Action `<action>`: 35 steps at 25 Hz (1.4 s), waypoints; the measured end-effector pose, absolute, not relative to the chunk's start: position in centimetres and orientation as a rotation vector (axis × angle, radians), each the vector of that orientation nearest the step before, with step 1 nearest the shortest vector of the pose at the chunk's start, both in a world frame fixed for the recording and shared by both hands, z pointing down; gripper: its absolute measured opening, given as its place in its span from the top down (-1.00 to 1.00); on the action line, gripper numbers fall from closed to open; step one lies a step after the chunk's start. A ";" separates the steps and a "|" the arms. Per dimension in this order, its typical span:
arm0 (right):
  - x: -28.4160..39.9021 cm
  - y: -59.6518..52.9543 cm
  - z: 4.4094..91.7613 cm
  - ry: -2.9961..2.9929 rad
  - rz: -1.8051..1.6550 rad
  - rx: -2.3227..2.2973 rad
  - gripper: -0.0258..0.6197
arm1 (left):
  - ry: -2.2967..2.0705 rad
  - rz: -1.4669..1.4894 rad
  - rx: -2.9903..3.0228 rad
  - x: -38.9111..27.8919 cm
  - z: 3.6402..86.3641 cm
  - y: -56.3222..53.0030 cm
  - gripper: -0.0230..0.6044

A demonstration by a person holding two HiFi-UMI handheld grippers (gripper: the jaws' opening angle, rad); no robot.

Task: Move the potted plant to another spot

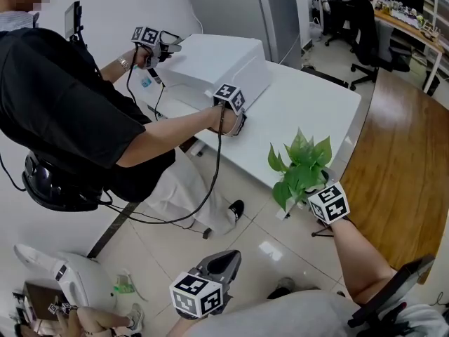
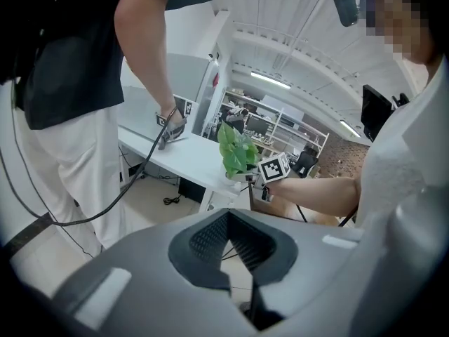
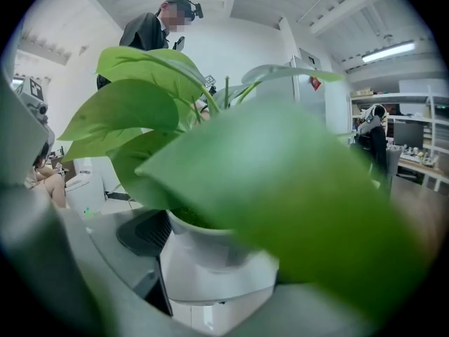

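Note:
The potted plant [image 1: 302, 166] has broad green leaves and a white pot [image 3: 210, 248]. It is at the near corner of the white table [image 1: 309, 104]. My right gripper [image 1: 314, 194] is shut on the pot, with its marker cube just behind the leaves. In the right gripper view the pot fills the space between the jaws, and a leaf hides the right jaw. I cannot tell whether the pot rests on the table. My left gripper [image 1: 224, 260] hangs low over the floor, left of the plant, shut and holding nothing. From it the plant [image 2: 235, 149] shows at the table's end.
Another person in a black shirt [image 1: 63, 111] stands at the table's far side, with two grippers on a white box [image 1: 217, 62]. Cables [image 1: 203, 195] hang from them toward the floor. Office chairs [image 1: 365, 27] and a wooden floor [image 1: 400, 160] lie to the right.

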State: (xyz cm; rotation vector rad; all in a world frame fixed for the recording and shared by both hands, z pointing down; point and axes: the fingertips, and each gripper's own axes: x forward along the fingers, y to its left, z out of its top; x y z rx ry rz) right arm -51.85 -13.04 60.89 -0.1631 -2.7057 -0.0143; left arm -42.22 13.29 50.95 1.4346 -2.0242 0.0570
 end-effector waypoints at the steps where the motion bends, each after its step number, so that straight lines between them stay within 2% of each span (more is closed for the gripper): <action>1: -51.9 -13.1 61.0 -2.707 -0.021 -0.160 -0.50 | -2.020 0.057 1.439 -42.3 51.0 13.2 0.95; 15: -52.1 -13.0 61.0 -2.723 -0.004 -0.150 -0.51 | -1.996 0.069 1.481 -42.7 50.9 12.8 0.95; 19: -52.0 -12.9 61.3 -2.719 0.035 -0.168 -0.78 | -1.988 0.069 1.492 -42.6 51.0 12.7 0.95; 29: -47.7 -13.5 60.3 -2.708 0.076 -0.120 -0.88 | -1.926 0.074 1.590 -42.3 51.4 10.8 0.95; 32: -44.4 -13.5 58.8 -2.717 0.098 -0.109 -0.85 | -1.888 0.080 1.654 -41.8 51.4 9.1 0.95; 33: -43.1 -13.5 58.0 -2.723 0.095 -0.109 -0.77 | -1.874 0.081 1.678 -41.5 51.4 8.3 0.95; 35: -40.5 -13.3 56.0 -2.742 0.088 -0.117 -0.49 | -1.842 0.082 1.726 -40.8 51.1 6.6 0.95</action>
